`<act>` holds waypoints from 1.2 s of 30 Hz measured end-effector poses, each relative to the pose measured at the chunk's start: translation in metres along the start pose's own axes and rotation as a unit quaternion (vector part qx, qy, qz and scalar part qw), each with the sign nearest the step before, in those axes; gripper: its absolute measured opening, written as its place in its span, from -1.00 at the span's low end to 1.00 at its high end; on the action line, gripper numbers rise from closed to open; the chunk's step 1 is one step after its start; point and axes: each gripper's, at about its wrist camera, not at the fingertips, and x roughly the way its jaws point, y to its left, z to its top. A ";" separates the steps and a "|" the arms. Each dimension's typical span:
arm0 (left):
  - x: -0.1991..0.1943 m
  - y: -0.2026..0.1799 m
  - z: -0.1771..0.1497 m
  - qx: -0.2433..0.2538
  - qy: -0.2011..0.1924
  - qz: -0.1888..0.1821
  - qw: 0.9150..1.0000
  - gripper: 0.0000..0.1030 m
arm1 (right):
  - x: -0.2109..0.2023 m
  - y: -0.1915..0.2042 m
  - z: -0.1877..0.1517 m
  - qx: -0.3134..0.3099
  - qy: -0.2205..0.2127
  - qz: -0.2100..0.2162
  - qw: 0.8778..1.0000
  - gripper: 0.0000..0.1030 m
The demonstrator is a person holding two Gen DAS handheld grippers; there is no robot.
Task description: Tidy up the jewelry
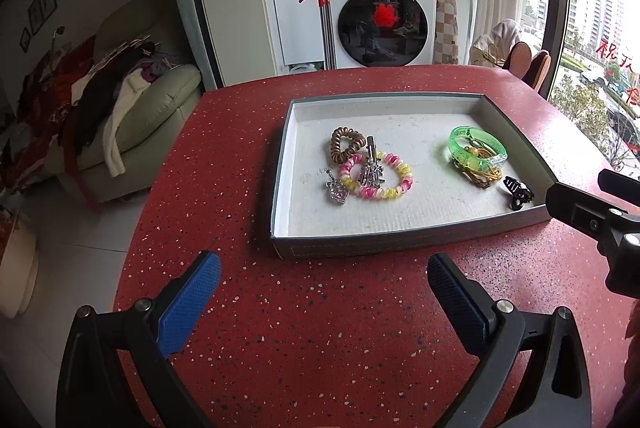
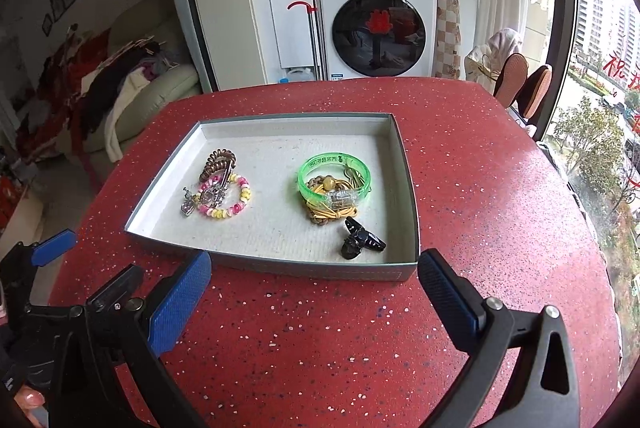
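A shallow grey box (image 1: pixel 408 238) (image 2: pixel 304 268) lies on the red table. On its left side lie a brown coil hair tie (image 1: pixel 347 144) (image 2: pixel 218 162), a pink and yellow coil bracelet (image 1: pixel 390 190) (image 2: pixel 228 214), a silver hair clip (image 1: pixel 371 170) and a silver pendant (image 1: pixel 337 191) (image 2: pixel 187 205). On its right side lie a green bangle (image 1: pixel 478 144) (image 2: pixel 334 176) over brown and yellow cords (image 2: pixel 324 214), and a black claw clip (image 1: pixel 518 191) (image 2: pixel 358 238). My left gripper (image 1: pixel 324 294) and right gripper (image 2: pixel 314 292) are open and empty, in front of the box.
The red speckled table (image 1: pixel 320 328) (image 2: pixel 480 188) ends at a rounded edge on the left and near a window on the right. A sofa with clothes (image 1: pixel 132 100) stands to the left. A washing machine (image 1: pixel 380 20) stands behind the table.
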 end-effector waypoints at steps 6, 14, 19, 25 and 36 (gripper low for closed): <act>-0.019 0.003 -0.011 -0.016 -0.030 0.006 0.999 1.00 | -0.016 0.004 -0.014 -0.002 -0.024 -0.004 1.000 0.99; -0.037 0.004 -0.023 -0.040 -0.065 0.011 0.997 1.00 | -0.038 0.004 -0.028 -0.001 -0.063 -0.022 0.998 0.99; -0.046 0.002 -0.027 -0.040 -0.084 0.019 0.996 1.00 | -0.046 0.000 -0.035 0.004 -0.075 -0.037 0.997 0.99; -0.049 0.002 -0.028 -0.039 -0.084 0.021 0.995 1.00 | -0.052 -0.002 -0.040 0.002 -0.081 -0.050 0.995 0.99; -0.052 -0.001 -0.030 -0.034 -0.084 0.027 0.996 1.00 | -0.058 0.000 -0.038 -0.003 -0.090 -0.053 0.995 0.99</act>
